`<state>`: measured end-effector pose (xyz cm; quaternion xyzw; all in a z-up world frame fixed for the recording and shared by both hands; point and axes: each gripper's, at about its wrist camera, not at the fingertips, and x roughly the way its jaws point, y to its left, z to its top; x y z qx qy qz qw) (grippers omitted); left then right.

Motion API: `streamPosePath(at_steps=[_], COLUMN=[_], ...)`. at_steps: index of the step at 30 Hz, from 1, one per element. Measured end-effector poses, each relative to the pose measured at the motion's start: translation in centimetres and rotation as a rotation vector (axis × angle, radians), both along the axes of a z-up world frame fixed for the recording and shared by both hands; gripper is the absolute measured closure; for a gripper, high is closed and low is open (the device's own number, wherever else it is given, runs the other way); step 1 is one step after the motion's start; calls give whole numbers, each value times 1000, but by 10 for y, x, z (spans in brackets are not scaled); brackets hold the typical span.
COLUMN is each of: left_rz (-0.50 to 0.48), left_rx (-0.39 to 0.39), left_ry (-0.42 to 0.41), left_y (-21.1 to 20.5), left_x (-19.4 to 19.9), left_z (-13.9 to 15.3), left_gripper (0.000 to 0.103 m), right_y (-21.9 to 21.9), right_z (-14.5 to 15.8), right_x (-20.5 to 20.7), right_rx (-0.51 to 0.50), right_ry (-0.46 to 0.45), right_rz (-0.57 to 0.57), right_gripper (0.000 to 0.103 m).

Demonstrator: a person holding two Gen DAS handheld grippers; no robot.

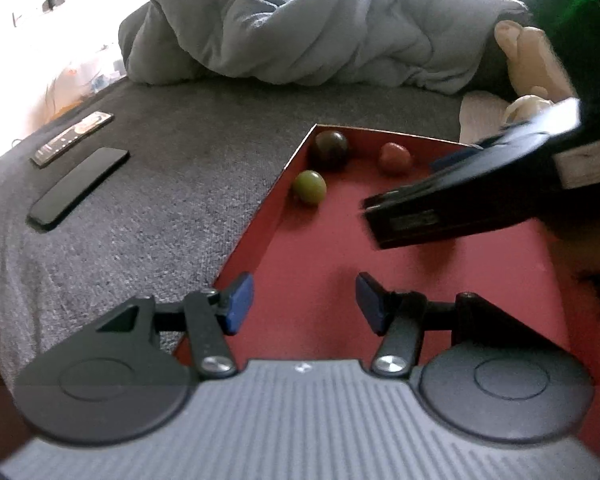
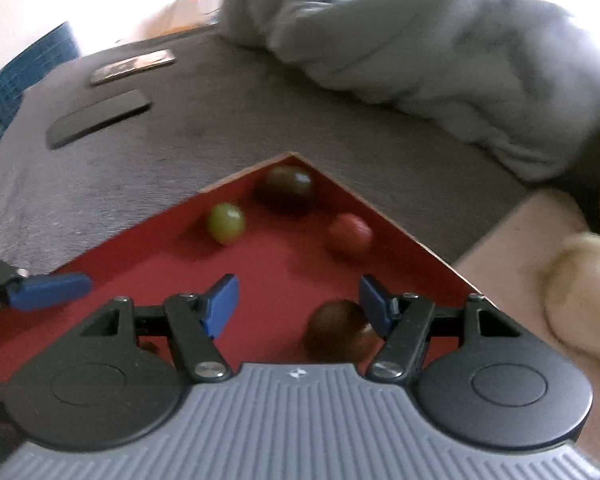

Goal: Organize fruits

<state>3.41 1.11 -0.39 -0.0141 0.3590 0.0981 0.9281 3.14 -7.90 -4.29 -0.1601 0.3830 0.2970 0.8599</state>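
**Brown fruit loose beside the right tool in the red tray**

A red tray [image 2: 148, 280] lay on a grey bed [image 2: 220, 128], one corner pointing away from the person. Three fruits sat in that far corner: a dark fruit [image 2: 290, 188] right in the angle, a green fruit [image 2: 226, 223] by the left wall, and a red fruit [image 2: 350, 232] by the right wall. A fourth, brown fruit [image 2: 338, 330] rested on the tray floor nearer the person, close under the right tool [image 2: 298, 302].

The right tool's jaws stood apart. The brown fruit sat off-centre between them, against or just beside the right pad; blur hid whether they touched, and it was not clamped. The left tool [image 1: 304, 302] was also parted and empty, hovering over bare tray floor by the near left wall, well apart from every fruit.

The brown fruit looked freshly set down in the tray. It was round, so no long axis mattered. The right tool was far nearer to it; the corner group lay straight ahead of both tools. Two phones [image 1: 78, 186] lay off to the left on the bed.
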Motion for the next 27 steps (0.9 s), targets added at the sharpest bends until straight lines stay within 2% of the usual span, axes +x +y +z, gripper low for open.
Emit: streamPosePath(at_steps=[7,10,13,17,21,27], left_rz=[6,15,55,134,181,186], left_rx=[3,24,8,-3,-89,-183], left_ry=[-25,-32,-35,0,24,32], left_y=[-4,-9,-11,-9,-2,9], left_x=[13,32,49,64,81,102], left_z=[4,2,-1,-6,-8,-8], left_gripper=[44,44,44,45,45,45], right_y=[-40,-55,-64,-67,-68,-70], right_z=[-15,-18,-19,-19,-18,-18], right_x=[8,11,10,11,14,12], right_rx=[-42,8,20,36,56,58], right_ry=[26,49,55,56,67,66], right_rz=[-103,-146,-150,-145,-153,-140], right_gripper=[32,33,33,33,33,33])
